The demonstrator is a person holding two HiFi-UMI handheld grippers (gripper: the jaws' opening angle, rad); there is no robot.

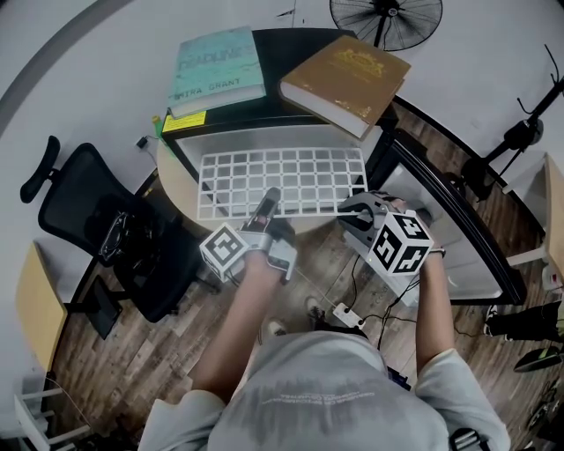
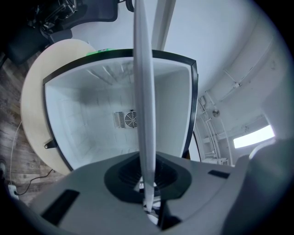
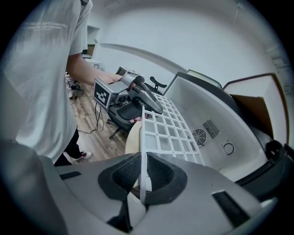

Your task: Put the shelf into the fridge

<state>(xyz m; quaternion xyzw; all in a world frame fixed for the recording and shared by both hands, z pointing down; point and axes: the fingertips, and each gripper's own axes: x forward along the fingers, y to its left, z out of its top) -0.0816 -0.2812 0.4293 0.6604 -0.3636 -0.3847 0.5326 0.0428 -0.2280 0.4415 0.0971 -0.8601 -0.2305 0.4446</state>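
Two tongs grip one white grid shelf [image 1: 291, 176] along its near edge. The left tongs [image 2: 147, 183] are closed narrow on that edge, which their own view shows edge-on as a thin white blade rising straight between the pads. The right tongs [image 3: 143, 176] are likewise pinched narrow on the shelf's near right corner, the grid stretching away from the pads toward the far side. Between them the shelf lies roughly level in the head view, its far part at the mouth of the fridge [image 1: 269, 44]. It seems to reach a little way into the white cavity, though whether it rests on any ledge there I cannot tell. A round vent [image 3: 200, 136] sits on the fridge's far inner wall. The fridge's door [image 1: 458, 220] stands open to the right. The black cabinet sits on a round pale worktop [image 1: 176, 189], whose rim shows at the left. On top of the fridge lie a teal book [image 1: 216, 66] at the left and a brown book [image 1: 348, 75] at the right, the brown one overhanging the right edge. A black office chair [image 1: 115, 229] stands on the wooden floor [image 1: 176, 352] to the left of the worktop, and a fan [image 1: 386, 18] stands at the far side. A white power strip [image 1: 345, 313] lies on the floor near the person's feet.
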